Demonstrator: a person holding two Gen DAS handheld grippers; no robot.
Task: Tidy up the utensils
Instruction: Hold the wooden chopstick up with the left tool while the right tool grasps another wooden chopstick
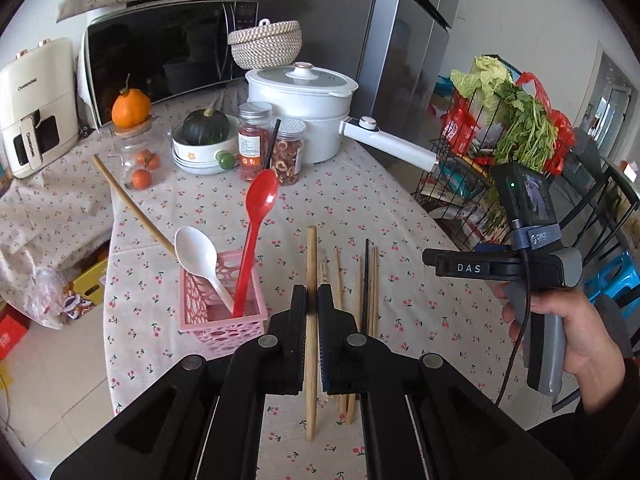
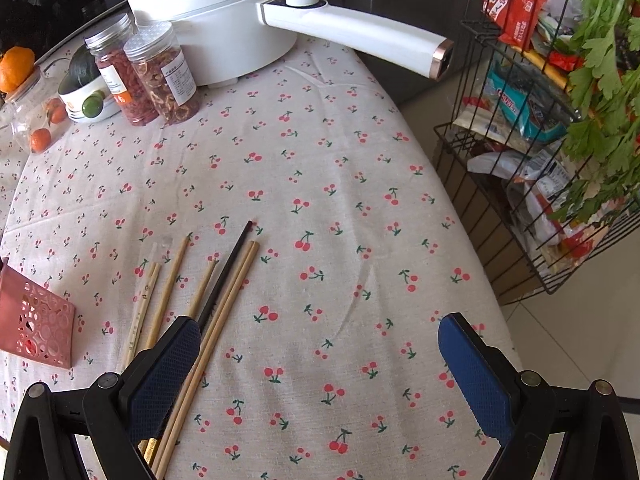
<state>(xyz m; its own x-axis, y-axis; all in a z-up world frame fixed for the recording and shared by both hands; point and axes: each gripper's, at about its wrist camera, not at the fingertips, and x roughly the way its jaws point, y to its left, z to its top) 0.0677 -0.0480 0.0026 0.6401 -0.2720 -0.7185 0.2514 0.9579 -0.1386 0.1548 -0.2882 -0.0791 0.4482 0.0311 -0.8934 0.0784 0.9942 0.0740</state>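
My left gripper [image 1: 313, 304] is shut on a thick wooden chopstick [image 1: 311, 264] and holds it above the cherry-print tablecloth. Several wooden chopsticks [image 1: 352, 280] and one black chopstick [image 1: 365, 280] lie on the cloth just right of it. A pink perforated basket [image 1: 216, 300] to the left holds a red spoon [image 1: 256, 220], a white spoon [image 1: 200, 256] and a long wooden stick [image 1: 132, 204]. My right gripper [image 2: 320, 368] is open and empty above the cloth, right of the chopsticks [image 2: 224, 312]; the basket's corner [image 2: 36, 320] shows at the left edge.
A white electric pot [image 1: 304, 112] with a long handle [image 2: 360, 36] stands at the back, with two jars [image 1: 272, 148], a bowl holding a squash [image 1: 206, 144] and a microwave [image 1: 160, 52]. A wire rack of groceries [image 2: 540, 160] stands off the table's right edge.
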